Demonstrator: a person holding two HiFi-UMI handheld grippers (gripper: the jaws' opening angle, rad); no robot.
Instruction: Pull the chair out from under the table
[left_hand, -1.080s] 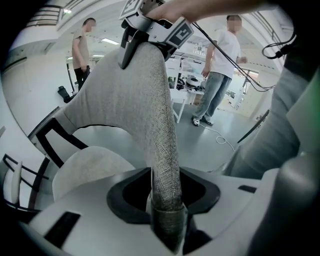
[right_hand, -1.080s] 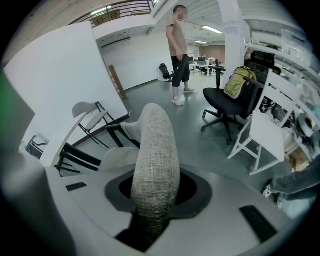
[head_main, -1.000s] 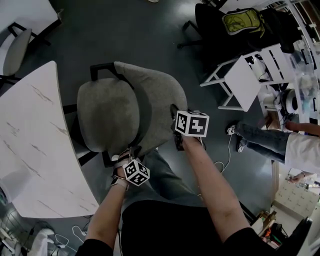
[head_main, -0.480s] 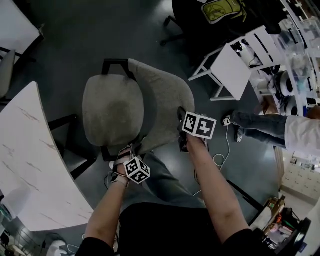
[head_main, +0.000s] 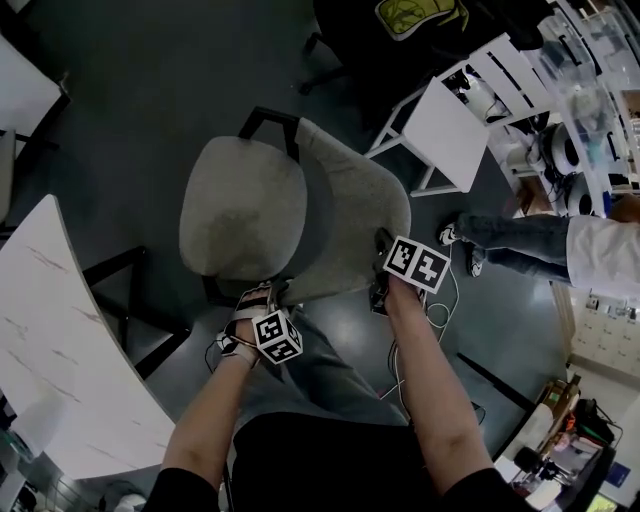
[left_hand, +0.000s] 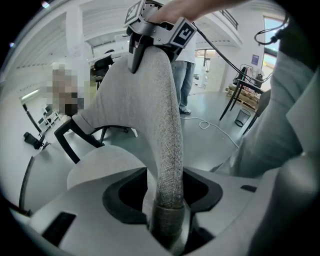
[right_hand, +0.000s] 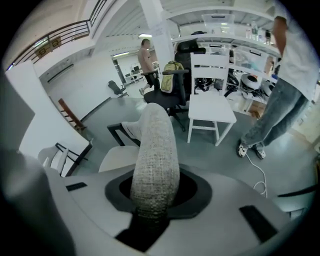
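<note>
The person's two forearms reach down to the chair, one gripper on each side of its backrest. The left gripper sits on the backrest's lower side edge, close to the seat. Its jaws are opening, with the grey fabric edge running up between them. At the base the fabric fills the gap and looks to touch both pads. The right gripper is clamped on the backrest's top edge. Its jaws stand partly closed and pinch the woven rim, which rises straight out from between them. From the left gripper view, that right gripper shows at the far upper end of the same backrest.

The chair stands on the dark floor, out from under the table. Its seat faces the table's curved edge, with bare floor between the two, and one black leg reaches near the tabletop.

Farther off, a white cable lies on the floor just past the right gripper. Beyond it are a bystander's jeans and a white chair. A black office chair carrying a yellow-green backpack is at the far edge.
</note>
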